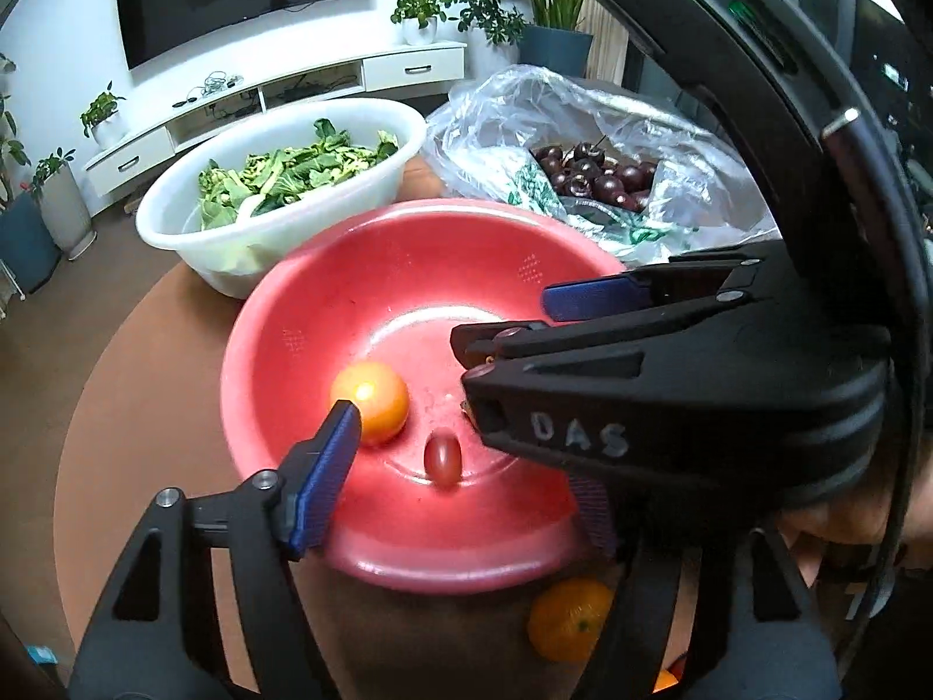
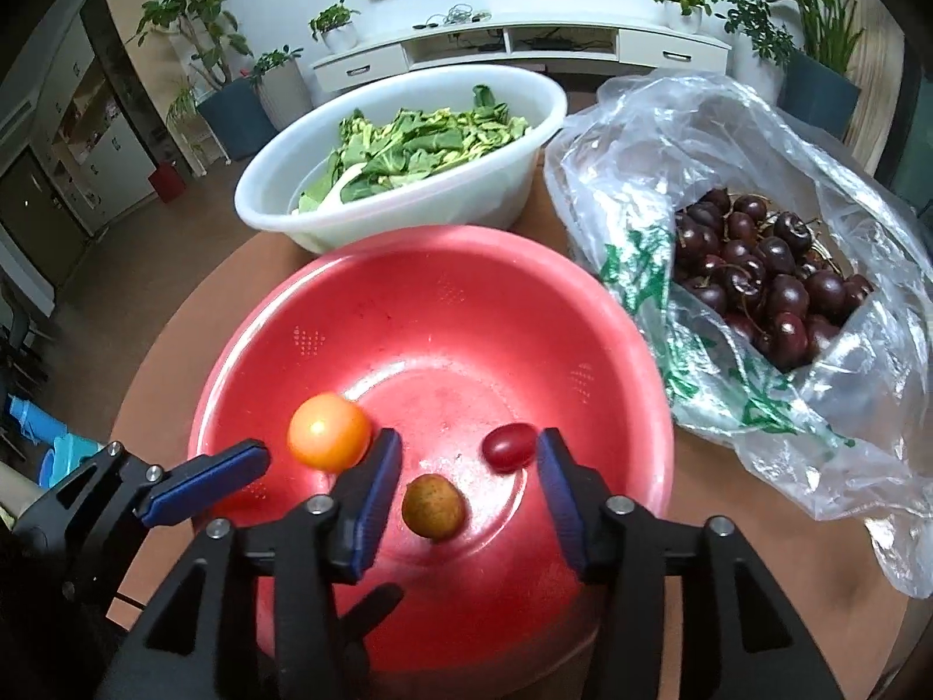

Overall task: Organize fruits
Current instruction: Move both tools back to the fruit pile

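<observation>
A red basin (image 1: 303, 350) (image 2: 443, 303) sits on the round brown table. In it lie an orange tomato (image 1: 371, 402) (image 2: 328, 431), a small red grape tomato (image 1: 443, 458) (image 2: 508, 447) and a small brown-yellow fruit (image 2: 434, 506). My right gripper (image 2: 469, 493) is open above the basin, its fingers apart either side of the brown-yellow fruit, which lies free between them. My left gripper (image 1: 466, 466) is open and empty at the basin's near rim; its blue pad (image 2: 204, 481) shows left of the orange tomato. The right gripper's body (image 1: 641, 408) hides the brown fruit in the left wrist view.
A white basin of leafy greens (image 1: 280, 175) (image 2: 408, 140) stands behind the red one. A clear plastic bag of dark cherries (image 1: 595, 175) (image 2: 758, 286) lies to the right. An orange mandarin (image 1: 568, 618) rests on the table in front of the red basin.
</observation>
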### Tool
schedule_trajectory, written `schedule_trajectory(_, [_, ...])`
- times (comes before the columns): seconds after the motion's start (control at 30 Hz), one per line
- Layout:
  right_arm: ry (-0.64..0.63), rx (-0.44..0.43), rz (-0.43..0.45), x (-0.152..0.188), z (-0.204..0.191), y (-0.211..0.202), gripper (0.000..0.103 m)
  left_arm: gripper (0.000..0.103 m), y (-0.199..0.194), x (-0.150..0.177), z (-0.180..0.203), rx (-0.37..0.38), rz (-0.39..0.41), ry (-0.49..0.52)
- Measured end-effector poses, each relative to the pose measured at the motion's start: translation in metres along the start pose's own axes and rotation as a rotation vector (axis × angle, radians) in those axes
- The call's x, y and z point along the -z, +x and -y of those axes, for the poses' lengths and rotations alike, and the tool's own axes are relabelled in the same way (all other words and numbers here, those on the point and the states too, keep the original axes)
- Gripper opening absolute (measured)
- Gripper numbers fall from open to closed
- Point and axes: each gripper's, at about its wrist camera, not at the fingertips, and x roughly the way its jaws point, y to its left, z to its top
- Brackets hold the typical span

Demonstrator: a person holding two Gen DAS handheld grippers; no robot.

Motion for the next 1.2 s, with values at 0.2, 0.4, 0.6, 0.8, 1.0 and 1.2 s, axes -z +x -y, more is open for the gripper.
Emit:
schedule_trajectory(0.2, [0.080, -0.067, 0.078, 0.009, 0.012, -0.043, 0.073, 0.093, -0.045, 0.006, -0.007, 0.003, 0.067, -0.032])
schedule_trajectory(0.4, [0.096, -0.137, 0.157, 0.047, 0.022, -0.101, 0.083, 0.103, -0.104, 0.040, -0.011, -0.008, 0.134, -0.077])
schedule_trajectory(0.6, [0.122, -0.182, 0.173, 0.114, 0.030, -0.137, 0.083, 0.103, -0.144, 0.098, -0.001, -0.039, 0.138, -0.094])
schedule_trajectory(0.8, [0.170, -0.188, 0.160, 0.183, 0.034, -0.151, 0.083, 0.103, -0.160, 0.163, 0.022, -0.047, 0.091, -0.073])
schedule_trajectory(1.0, [0.181, -0.180, 0.140, 0.227, 0.024, -0.155, 0.083, 0.103, -0.147, 0.208, 0.039, -0.054, -0.048, -0.117])
schedule_trajectory(1.2, [0.166, -0.192, 0.119, 0.249, 0.012, -0.152, 0.082, 0.103, -0.145, 0.214, 0.046, 0.005, -0.053, -0.152])
